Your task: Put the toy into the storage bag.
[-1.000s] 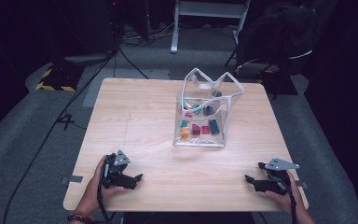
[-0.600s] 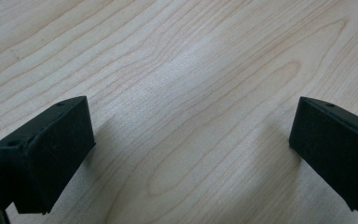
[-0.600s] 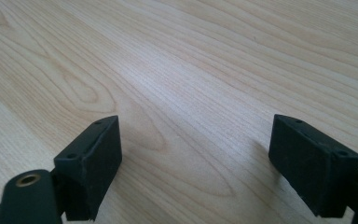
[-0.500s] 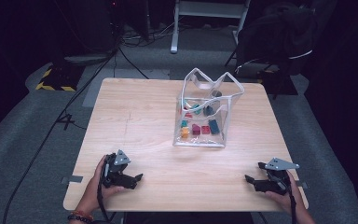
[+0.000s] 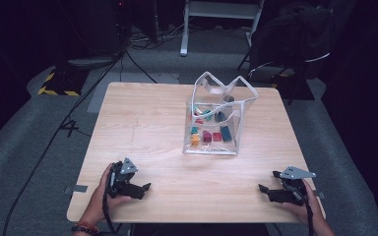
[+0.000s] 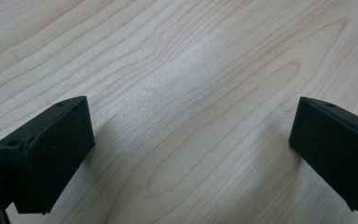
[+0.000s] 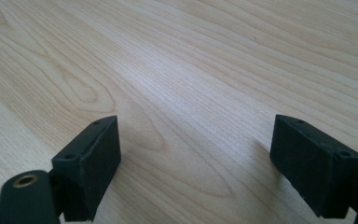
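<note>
High view: both tongs spread, on table.

The counter is a square, light wood-grain top standing on grey floor. A clear plastic bag stands upright right of centre toward the far edge, its mouth open, with small coloured blocks inside at its base. The left gripper and right gripper rest at the near corners, well apart from the bag.

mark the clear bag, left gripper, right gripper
clear bag [image 5: 211, 145], high view, lower front wall.
left gripper [image 5: 145, 188], high view, between its fingertips.
right gripper [image 5: 263, 189], high view, between its fingertips.
</note>
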Available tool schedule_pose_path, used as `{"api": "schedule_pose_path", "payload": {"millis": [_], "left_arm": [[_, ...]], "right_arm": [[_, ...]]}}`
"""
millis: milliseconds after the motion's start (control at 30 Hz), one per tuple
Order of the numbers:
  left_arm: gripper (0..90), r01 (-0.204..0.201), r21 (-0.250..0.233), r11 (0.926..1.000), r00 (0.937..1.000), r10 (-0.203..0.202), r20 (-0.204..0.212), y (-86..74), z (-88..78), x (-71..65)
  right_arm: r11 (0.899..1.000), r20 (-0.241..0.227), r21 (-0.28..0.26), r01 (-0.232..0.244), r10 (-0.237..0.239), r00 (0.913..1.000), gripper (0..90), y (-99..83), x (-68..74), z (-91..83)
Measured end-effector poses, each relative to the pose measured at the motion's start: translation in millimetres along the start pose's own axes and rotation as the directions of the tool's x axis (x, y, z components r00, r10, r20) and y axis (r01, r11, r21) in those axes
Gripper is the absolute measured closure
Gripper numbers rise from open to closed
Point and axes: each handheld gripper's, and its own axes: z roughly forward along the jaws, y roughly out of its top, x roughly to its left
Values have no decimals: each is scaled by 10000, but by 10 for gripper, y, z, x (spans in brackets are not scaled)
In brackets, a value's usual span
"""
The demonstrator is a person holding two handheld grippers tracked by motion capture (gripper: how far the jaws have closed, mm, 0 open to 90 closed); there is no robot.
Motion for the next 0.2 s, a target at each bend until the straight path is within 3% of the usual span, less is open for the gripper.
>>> {"api": "schedule_pose_path", "payload": {"millis": [200], "left_arm": [[1, -9, -10, 10000, 10000, 9, -11, 2, 1, 1]], "right_arm": [[10000, -7, 32, -14, 14, 10000, 146, 2, -1, 5]]}}
